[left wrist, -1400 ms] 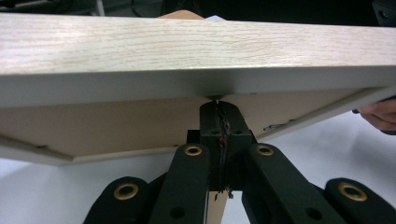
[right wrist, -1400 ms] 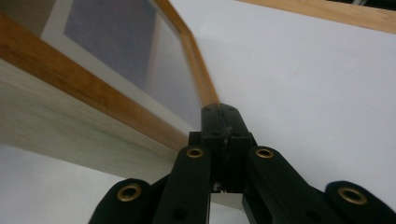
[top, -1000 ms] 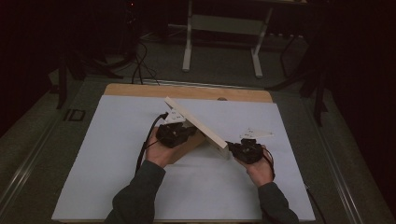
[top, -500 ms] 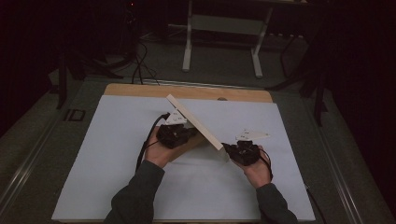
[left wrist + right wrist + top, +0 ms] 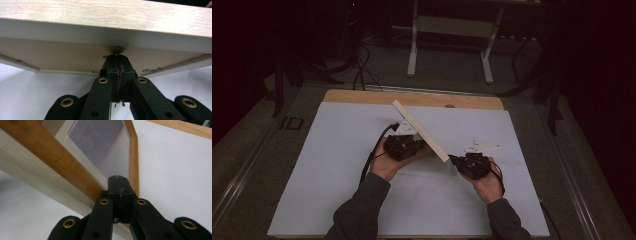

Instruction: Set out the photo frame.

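A white sheet (image 5: 337,170) covers the wooden table (image 5: 362,96). Beyond the table stands a white stand (image 5: 449,30) on the grey floor, with black cables (image 5: 359,70) near it.

One wooden picture frame (image 5: 419,131) stands tilted on one white sheet (image 5: 337,165), which covers one wooden tabletop (image 5: 362,96). I hold two grippers, my left gripper (image 5: 418,146) and my right gripper (image 5: 454,159), one in each of my two hands, each with two black jaws pressed together and one grey three-cornered plate on top. Behind the table stands one white two-legged stand (image 5: 414,55).
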Demonstrator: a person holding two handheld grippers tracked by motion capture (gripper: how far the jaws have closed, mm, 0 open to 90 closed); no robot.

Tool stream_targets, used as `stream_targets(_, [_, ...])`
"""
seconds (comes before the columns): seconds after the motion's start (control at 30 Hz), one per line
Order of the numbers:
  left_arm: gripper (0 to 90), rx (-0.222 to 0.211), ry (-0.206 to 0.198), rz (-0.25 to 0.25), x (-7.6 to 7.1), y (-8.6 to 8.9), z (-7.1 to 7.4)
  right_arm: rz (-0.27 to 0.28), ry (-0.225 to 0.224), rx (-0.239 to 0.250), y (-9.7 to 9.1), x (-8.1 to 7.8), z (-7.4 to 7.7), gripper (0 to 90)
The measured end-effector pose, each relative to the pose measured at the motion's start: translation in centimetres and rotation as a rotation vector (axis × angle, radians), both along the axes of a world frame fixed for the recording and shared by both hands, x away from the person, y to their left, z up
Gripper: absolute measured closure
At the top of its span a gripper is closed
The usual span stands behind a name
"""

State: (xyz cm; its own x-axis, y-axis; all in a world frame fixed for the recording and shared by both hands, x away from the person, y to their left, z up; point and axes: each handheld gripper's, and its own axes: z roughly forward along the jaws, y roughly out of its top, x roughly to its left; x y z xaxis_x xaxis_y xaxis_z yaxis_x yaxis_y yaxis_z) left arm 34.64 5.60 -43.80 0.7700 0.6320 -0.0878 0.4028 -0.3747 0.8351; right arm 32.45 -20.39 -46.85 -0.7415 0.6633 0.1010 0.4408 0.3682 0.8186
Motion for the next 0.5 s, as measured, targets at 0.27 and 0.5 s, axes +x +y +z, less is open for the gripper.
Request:
stream_targets(0.27, [89.9,0.001,-0.003,-0.004,0.4,0.2,0.0,0.011,-0.005,-0.005,0.4,-0.3,0.1,90.0])
stream_targets(0.5, [90.0,0.006,0.003,0.006,0.8,0.4,0.0,0.035,-0.01,-0.009,1.1,-0.7,0.1,90.0])
